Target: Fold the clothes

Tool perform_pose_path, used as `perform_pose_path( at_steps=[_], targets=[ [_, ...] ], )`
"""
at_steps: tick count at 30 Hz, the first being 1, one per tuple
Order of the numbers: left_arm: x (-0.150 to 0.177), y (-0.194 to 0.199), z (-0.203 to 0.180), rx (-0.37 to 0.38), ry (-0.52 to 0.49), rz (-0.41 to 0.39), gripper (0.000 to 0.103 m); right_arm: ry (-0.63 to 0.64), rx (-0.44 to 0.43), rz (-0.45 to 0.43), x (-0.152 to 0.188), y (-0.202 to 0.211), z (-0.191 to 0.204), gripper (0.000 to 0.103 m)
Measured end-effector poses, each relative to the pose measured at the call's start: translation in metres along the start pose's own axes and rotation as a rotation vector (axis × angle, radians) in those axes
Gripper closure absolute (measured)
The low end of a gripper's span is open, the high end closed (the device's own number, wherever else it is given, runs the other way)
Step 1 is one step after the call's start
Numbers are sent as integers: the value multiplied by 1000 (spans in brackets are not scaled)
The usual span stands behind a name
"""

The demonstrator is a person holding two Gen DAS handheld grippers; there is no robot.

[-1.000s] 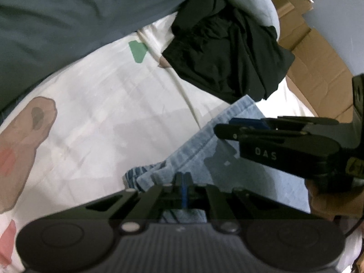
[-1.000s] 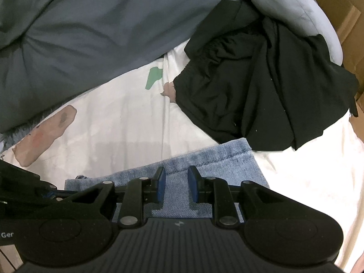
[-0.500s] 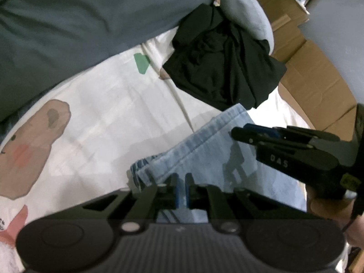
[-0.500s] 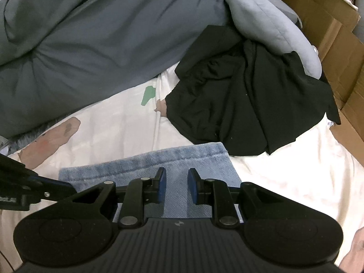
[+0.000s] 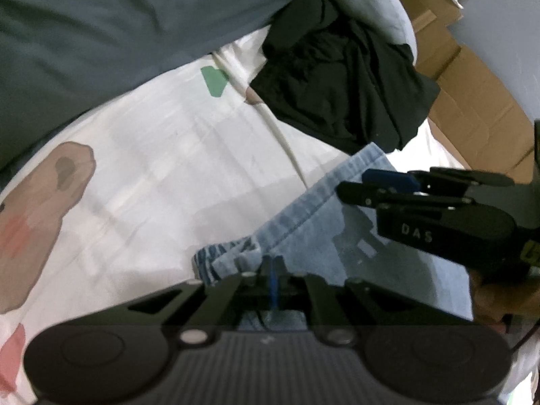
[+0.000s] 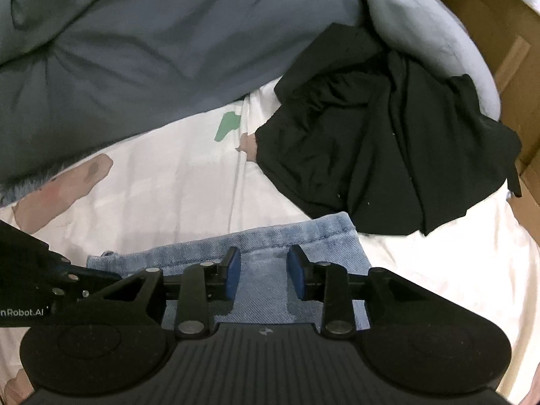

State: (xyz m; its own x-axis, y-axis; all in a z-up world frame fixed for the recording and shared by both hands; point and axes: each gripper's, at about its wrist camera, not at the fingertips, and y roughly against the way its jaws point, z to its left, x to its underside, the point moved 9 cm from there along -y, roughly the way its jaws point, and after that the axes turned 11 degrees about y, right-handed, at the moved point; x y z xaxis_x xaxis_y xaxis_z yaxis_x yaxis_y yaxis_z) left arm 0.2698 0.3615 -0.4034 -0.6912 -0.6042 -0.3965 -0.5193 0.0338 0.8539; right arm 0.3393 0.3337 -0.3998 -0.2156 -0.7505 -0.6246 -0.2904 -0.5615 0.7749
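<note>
A light blue denim garment (image 5: 324, 222) lies folded on the white printed bedsheet (image 5: 162, 175). My left gripper (image 5: 273, 265) is shut at the garment's bunched left edge, and a fold of denim rises to its pads. In the right wrist view this gripper (image 6: 101, 271) reaches in from the left onto that same edge. My right gripper (image 6: 263, 270) hovers over the denim (image 6: 263, 239) near its hem. Its jaws are opening, with cloth below the blue pads and nothing pinched. The right gripper (image 5: 364, 185) also shows from the side in the left wrist view.
A crumpled black garment (image 6: 381, 148) lies just beyond the denim. A grey-blue duvet (image 6: 152, 44) fills the back, with a grey pillow (image 6: 428, 33) at its right. Cardboard (image 5: 472, 101) stands along the bed's right side. A hand (image 5: 489, 297) holds the right gripper.
The right gripper's jaws have spread wider over the denim. The left jaws parted slightly half a second ago and are together again. Both views swung out and back a little.
</note>
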Motion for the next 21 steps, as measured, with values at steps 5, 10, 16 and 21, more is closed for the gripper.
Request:
perform_pose_path(
  at_steps=[5,10,16,21],
  targets=[
    [-4,26,-16,-14,-41,-36,94,-6,-26,-31,-6,23,-2,73],
    [3,45,-32,34,-75,-69,78,21,-1,-103,3,56,9,72],
    [17,28,-29,7,-78,-30,81,39,7,-67,29,52,23,72],
    [18,14,-19,-26,-111,-24,96,30,12,-56,38,37,22,71]
  ],
)
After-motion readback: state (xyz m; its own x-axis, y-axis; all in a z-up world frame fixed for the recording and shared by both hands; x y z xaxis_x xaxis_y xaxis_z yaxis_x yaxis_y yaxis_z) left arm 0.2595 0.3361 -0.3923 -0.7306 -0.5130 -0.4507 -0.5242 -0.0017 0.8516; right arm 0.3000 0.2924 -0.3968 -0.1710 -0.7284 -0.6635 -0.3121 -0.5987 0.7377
